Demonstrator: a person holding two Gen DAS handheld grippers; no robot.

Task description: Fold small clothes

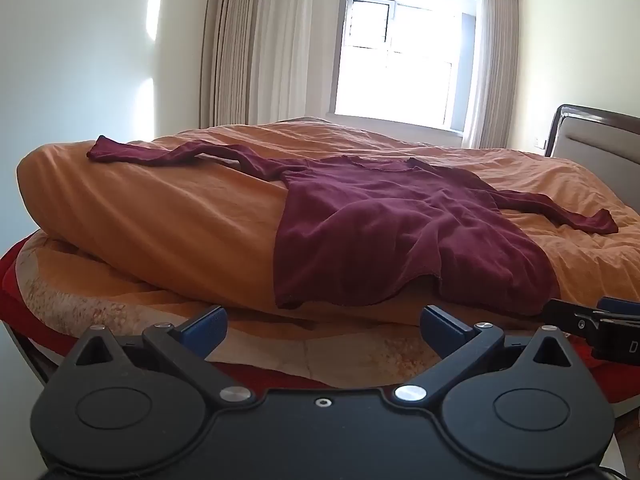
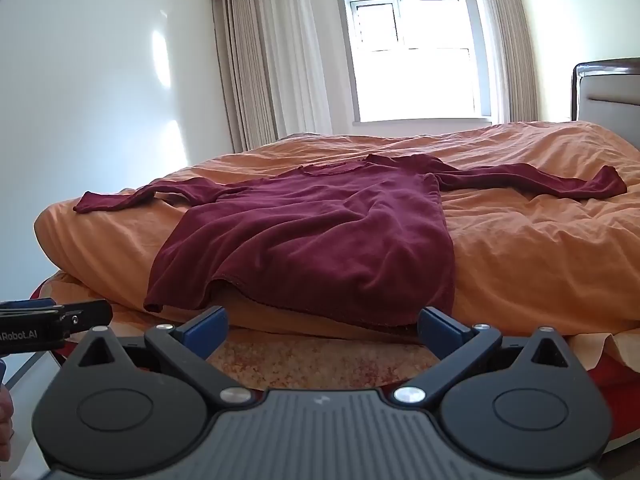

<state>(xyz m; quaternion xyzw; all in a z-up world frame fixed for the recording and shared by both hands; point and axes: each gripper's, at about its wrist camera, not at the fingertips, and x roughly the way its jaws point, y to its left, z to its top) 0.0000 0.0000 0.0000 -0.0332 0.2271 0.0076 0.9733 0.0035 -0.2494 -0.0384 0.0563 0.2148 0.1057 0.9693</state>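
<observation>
Closest in, the left gripper (image 1: 322, 326) sits low at the foot of the bed, its 2 blue-padded fingers (image 1: 206, 324) spread wide with nothing between them. Same story for the right gripper (image 2: 322, 326): jaws wide apart, empty, pointed slightly down at the bedding. Each one peeks into the other's view (the right at the far right edge of the left camera, the left at the far left edge of the right camera), so they hang side by side.

Just beyond the fingertips comes a patterned orange-and-cream mattress edge (image 2: 320, 360), then the orange duvet (image 1: 160, 216) piled on top. Lying on that duvet is the maroon long-sleeved top (image 2: 320, 232), spread out flat with its hem nearest the grippers and drooping a little over the duvet's front edge. The neckline points away; both sleeves are stretched out to either side.

Farther back, a padded headboard (image 1: 592, 136) rises at the right. Behind everything, beige curtains (image 2: 256, 72) frame a bright window (image 2: 416, 52).
</observation>
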